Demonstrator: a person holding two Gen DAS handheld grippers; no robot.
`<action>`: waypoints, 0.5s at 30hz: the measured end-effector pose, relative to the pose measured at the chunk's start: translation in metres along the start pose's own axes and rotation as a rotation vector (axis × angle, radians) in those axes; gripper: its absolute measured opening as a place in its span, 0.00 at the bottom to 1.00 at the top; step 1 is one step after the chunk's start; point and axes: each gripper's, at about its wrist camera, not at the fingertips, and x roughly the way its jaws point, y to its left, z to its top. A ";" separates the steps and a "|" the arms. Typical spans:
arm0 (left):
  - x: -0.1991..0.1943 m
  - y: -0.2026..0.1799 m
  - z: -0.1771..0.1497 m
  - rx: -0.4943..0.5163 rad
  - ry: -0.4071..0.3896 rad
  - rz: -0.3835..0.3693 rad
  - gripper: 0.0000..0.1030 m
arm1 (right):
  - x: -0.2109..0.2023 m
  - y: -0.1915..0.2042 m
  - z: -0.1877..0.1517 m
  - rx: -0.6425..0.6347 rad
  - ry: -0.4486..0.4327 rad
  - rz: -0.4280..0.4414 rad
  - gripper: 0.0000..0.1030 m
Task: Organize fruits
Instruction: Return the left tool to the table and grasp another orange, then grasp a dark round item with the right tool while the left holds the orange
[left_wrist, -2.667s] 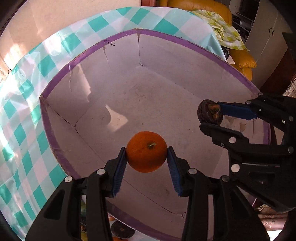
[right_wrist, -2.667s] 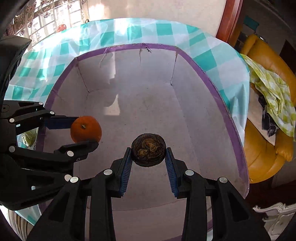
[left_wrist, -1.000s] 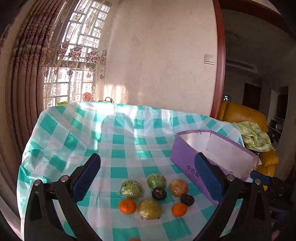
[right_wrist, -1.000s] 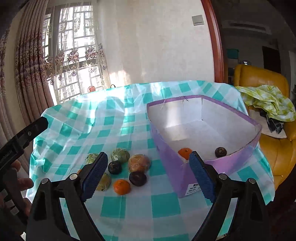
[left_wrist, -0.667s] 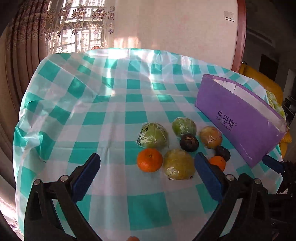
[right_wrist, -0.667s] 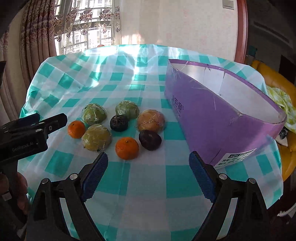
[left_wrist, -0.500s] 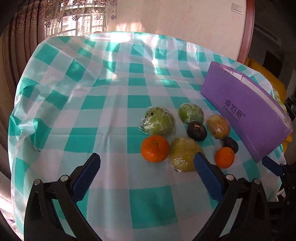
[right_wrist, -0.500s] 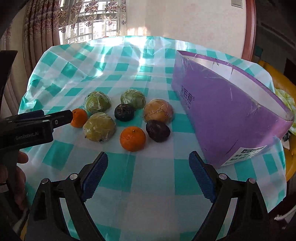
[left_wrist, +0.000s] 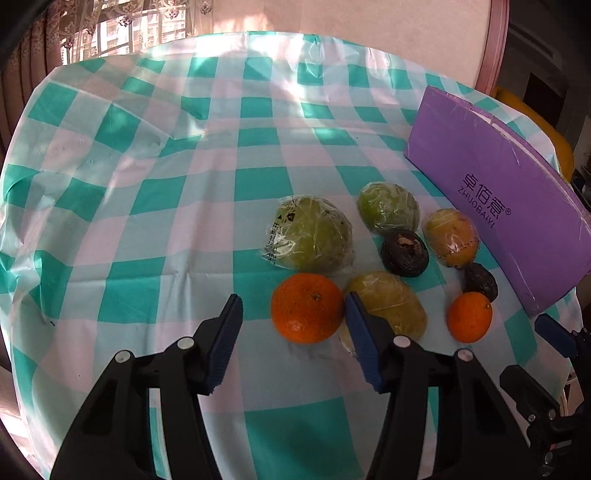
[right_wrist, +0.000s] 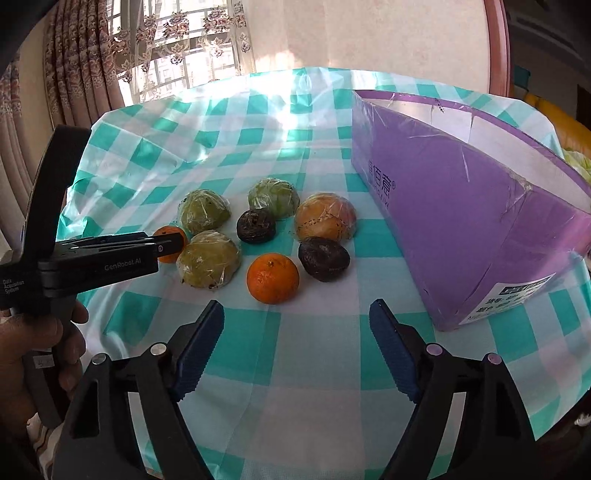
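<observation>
Several fruits lie in a cluster on the checked tablecloth (left_wrist: 207, 229). My left gripper (left_wrist: 292, 301) is low over the near orange (left_wrist: 306, 308), which sits between its closing jaws. The right pad (left_wrist: 356, 325) is at the peel, while the left pad (left_wrist: 227, 332) stands apart from it. From the right wrist view that orange (right_wrist: 168, 240) is half hidden behind the left gripper (right_wrist: 110, 258). My right gripper (right_wrist: 295, 308) is closing with nothing between its jaws; a second orange (right_wrist: 272, 277) lies just beyond its tips.
Wrapped green fruits (left_wrist: 310, 232) (right_wrist: 208, 263), two dark fruits (right_wrist: 255, 226) (right_wrist: 324, 258) and a wrapped yellow-orange fruit (right_wrist: 325, 217) surround the oranges. The purple box (right_wrist: 461, 206) stands to the right. A hand (right_wrist: 40, 350) holds the left gripper.
Both grippers have sunk toward the fruit cluster. The left jaws have narrowed sharply around the near orange. The right jaws have narrowed a little.
</observation>
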 end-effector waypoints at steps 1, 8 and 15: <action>0.002 0.001 0.000 -0.005 0.001 -0.011 0.51 | 0.000 0.000 0.000 0.000 0.000 -0.001 0.77; -0.005 0.004 -0.015 -0.031 -0.032 -0.018 0.40 | 0.007 -0.001 0.008 0.026 0.029 0.026 0.72; -0.016 0.021 -0.021 -0.121 -0.069 0.018 0.40 | 0.025 -0.008 0.022 0.079 0.062 -0.008 0.72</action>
